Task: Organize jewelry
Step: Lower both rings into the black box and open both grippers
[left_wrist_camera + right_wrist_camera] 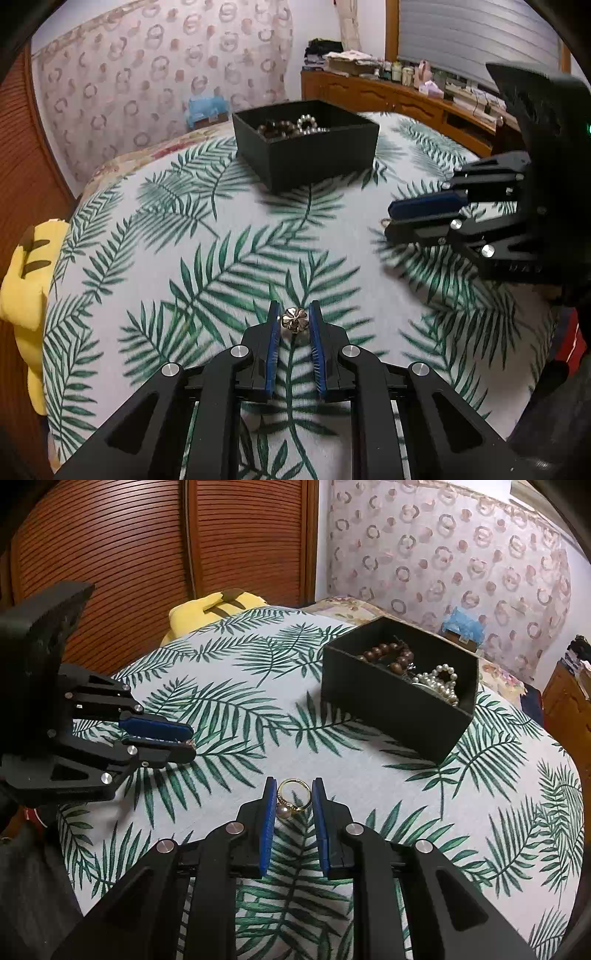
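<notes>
Over the palm-leaf bedspread (229, 236), the left gripper (294, 318) is pinching a silver flower-shaped charm (294, 319) while the right gripper (294, 795) is pinching a gold pearl ring (291, 798), both well short of the unlabelled black box (391, 705) holding beads and pearls.

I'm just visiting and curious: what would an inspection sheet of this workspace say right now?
Surface: bed cover with green leaf print.
Job's things: black box holding a brown bead bracelet and pearl jewelry; silver flower charm; gold ring with pearl.
Clutter: yellow plush toy at the bed's edge.
Grippers: left hand-held gripper shut on the charm; right hand-held gripper shut on the ring.
Cables: nothing seen.
Surroundings: patterned curtain, wooden slatted doors, crowded wooden dresser.
</notes>
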Motion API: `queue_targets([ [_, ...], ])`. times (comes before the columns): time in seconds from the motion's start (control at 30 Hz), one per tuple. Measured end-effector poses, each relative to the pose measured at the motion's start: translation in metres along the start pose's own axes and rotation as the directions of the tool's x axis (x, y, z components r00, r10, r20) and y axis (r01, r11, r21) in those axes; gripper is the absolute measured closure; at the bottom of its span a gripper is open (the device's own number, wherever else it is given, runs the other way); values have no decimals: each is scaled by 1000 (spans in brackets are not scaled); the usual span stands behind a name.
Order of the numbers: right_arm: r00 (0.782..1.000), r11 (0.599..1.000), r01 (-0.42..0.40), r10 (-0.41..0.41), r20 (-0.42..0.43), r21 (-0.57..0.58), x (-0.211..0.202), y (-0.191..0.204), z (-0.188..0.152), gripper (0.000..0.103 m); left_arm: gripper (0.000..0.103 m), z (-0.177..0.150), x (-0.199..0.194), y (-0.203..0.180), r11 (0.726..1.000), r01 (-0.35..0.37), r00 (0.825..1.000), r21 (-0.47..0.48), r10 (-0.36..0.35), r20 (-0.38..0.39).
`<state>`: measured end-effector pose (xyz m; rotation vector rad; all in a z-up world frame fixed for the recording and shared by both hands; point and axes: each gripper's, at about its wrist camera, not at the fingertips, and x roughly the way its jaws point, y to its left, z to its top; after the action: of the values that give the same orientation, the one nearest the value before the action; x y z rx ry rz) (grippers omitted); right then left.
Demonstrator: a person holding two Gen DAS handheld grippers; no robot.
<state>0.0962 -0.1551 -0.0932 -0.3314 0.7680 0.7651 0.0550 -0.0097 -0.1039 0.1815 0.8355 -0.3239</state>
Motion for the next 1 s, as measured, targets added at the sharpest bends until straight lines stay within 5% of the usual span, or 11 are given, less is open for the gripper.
queue_targets([
  [1.0, 989, 994, 95, -100, 107, 47, -7, -109, 72, 82, 88, 119, 25, 9, 1000, 20, 988, -12, -18, 153],
])
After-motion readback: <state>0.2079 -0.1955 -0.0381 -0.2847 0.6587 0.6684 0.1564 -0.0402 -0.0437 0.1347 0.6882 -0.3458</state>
